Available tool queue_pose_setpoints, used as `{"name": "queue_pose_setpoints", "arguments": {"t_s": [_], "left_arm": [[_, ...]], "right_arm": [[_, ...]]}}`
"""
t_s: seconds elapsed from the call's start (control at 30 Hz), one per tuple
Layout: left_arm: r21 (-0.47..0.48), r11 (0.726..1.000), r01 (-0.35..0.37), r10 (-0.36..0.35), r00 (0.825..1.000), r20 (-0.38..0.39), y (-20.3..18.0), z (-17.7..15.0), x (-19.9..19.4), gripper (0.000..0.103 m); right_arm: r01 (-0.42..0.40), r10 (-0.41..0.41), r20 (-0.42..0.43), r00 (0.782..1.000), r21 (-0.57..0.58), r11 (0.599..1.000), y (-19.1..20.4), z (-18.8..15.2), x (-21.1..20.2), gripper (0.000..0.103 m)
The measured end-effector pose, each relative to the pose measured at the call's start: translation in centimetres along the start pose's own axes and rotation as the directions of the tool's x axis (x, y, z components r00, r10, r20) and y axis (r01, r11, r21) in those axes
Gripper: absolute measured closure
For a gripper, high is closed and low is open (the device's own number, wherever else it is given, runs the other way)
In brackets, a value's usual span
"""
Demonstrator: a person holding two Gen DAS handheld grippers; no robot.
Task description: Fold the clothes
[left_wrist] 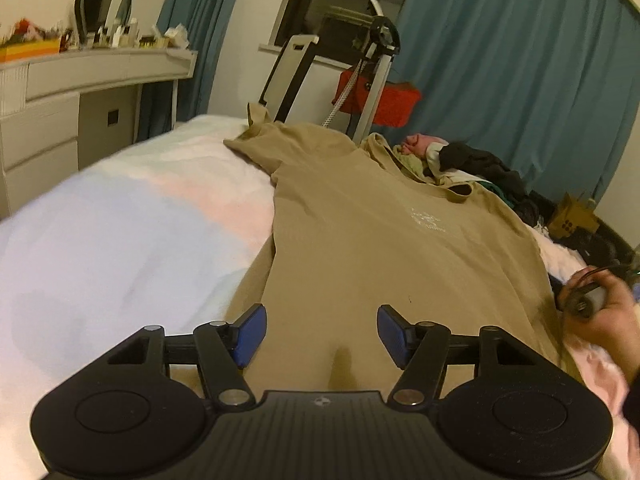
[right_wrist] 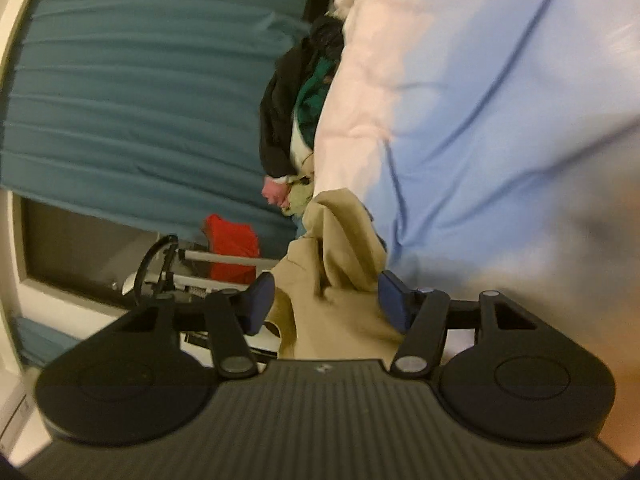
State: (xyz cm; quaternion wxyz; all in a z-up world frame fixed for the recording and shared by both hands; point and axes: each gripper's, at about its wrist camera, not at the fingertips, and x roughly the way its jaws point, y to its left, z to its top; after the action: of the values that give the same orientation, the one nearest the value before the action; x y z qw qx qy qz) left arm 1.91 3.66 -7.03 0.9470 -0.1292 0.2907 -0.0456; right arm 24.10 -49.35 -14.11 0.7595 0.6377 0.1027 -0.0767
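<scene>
Blue pads point(left_wrist: 250, 334) of the left gripper point(left_wrist: 318, 334) stand apart above the hem of the tan shirt point(left_wrist: 380, 232), which lies flat on the bed point(left_wrist: 120, 220). Right gripper point(right_wrist: 326, 300), rolled sideways, has its jaws apart around a bunched shirt fold point(right_wrist: 340, 248); whether the pads press it, I cannot tell. Beyond the collar sits a clothes pile point(left_wrist: 480, 168).

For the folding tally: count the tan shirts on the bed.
1: the tan shirt lies spread along the bed. The clothes pile beyond may hide more.
</scene>
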Motion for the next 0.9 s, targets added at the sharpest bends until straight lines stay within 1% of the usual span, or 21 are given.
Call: {"name": "queue_pose_setpoints", "arguments": {"t_s": [0.03,0.1,0.13,0.23,0.3,0.37,0.4,0.43,0.5,0.53,0.6,0.7,0.73,0.77,0.87,0.9], "left_arm": [[-0.012,1.000,0.010,-0.010,1.000,-0.006,0.2,0.0,0.5,0.040],[-0.027,1.000,0.017,-0.017,1.000,-0.020,0.5,-0.1,1.5,0.040],[-0.034,0.999,0.018,-0.019,0.999,-0.027,0.6,-0.1,2.0,0.040],[-0.042,0.999,0.008,-0.009,0.999,-0.038,0.7,-0.4,3.6,0.040],[-0.029,1.000,-0.001,0.000,0.999,-0.044,0.6,-0.5,4.4,0.040],[-0.010,1.000,0.000,0.000,0.999,-0.039,0.4,-0.5,4.7,0.040],[-0.003,1.000,-0.001,0.001,0.999,-0.036,0.3,-0.5,4.8,0.040],[0.002,1.000,-0.003,0.003,0.999,-0.035,0.3,-0.6,4.8,0.040],[0.007,1.000,-0.006,0.006,0.999,-0.035,0.3,-0.6,4.7,0.040],[0.009,1.000,-0.008,0.008,0.999,-0.035,0.3,-0.6,4.6,0.040],[0.007,1.000,-0.008,0.009,0.999,-0.033,0.3,-0.6,4.3,0.040],[-0.004,1.000,-0.004,0.004,1.000,-0.028,0.4,-0.5,3.9,0.040],[-0.005,1.000,-0.004,0.004,1.000,-0.025,0.5,-0.5,3.8,0.040],[-0.007,1.000,-0.004,0.004,1.000,-0.023,0.5,-0.5,3.7,0.040],[-0.010,1.000,-0.003,0.003,1.000,-0.024,0.5,-0.5,3.5,0.040],[-0.010,1.000,-0.002,0.002,1.000,-0.025,0.4,-0.5,3.5,0.040]], "right_arm": [[0.000,0.000,-0.006,1.000,-0.012,1.000,-0.3,0.1,1.1,0.043],[0.020,-0.021,-0.014,1.000,-0.044,0.999,-0.6,0.2,3.0,0.048],[0.031,-0.032,-0.013,0.999,-0.067,0.997,-0.6,0.2,3.7,0.050],[0.064,-0.064,0.001,0.998,-0.147,0.987,0.0,0.2,5.2,0.053],[0.085,-0.085,0.003,0.996,-0.151,0.985,0.1,0.4,5.8,0.064],[0.081,-0.083,-0.010,0.997,-0.136,0.987,0.0,0.9,6.1,0.093],[0.067,-0.070,-0.020,0.997,-0.131,0.989,0.1,1.0,6.2,0.094],[0.057,-0.058,-0.009,0.998,-0.135,0.989,0.2,1.1,6.1,0.097],[0.014,0.002,0.086,0.996,-0.190,0.982,1.4,1.1,4.3,0.097],[0.001,0.030,0.136,0.990,-0.226,0.974,2.1,1.1,3.4,0.097],[0.023,0.045,0.220,0.974,-0.295,0.955,3.6,1.3,1.8,0.098],[0.083,0.029,0.305,0.952,-0.350,0.933,5.1,2.1,-0.1,0.097],[0.107,0.021,0.338,0.941,-0.355,0.929,5.4,2.3,-0.8,0.097],[0.121,0.012,0.358,0.934,-0.345,0.931,5.5,2.6,-1.4,0.095],[0.130,-0.021,0.380,0.925,-0.265,0.955,5.1,3.9,-2.9,0.094],[0.130,-0.035,0.366,0.930,-0.239,0.962,4.9,4.3,-3.2,0.094]]}}
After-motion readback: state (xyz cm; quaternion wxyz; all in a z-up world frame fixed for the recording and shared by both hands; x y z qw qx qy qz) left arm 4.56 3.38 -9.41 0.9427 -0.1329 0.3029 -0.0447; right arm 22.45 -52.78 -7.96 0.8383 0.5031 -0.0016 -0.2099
